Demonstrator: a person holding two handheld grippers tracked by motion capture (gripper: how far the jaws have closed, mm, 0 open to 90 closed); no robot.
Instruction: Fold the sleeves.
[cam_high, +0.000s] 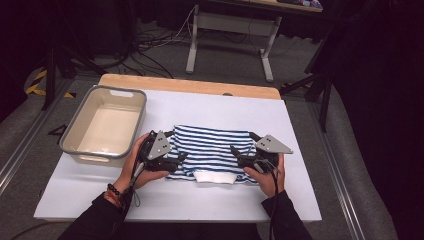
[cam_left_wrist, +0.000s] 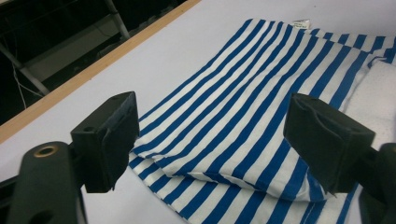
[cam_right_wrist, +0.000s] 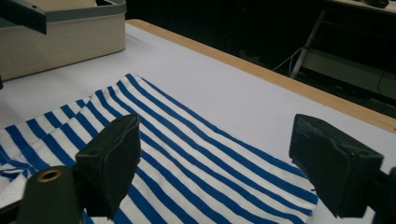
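High view, striped garment (cam_high: 212, 150) ends under hand-held grippers

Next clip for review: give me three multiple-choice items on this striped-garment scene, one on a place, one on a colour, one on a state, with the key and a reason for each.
1. Where does the tub stand relative to the garment in the high view?
A. To its left
B. To its right
C. On top of it

2. What colours are the garment's stripes?
A. Red and black
B. Blue and white
C. Green and yellow

3. How do the jaws of the left gripper and right gripper stand?
A. Both clamped on cloth
B. One open, one shut
C. Both open

Key:
1 A, the tub sits beside the garment's left end.
2 B, both gripper views show blue and white stripes.
3 C, each pair stands wide apart, pinching nothing.
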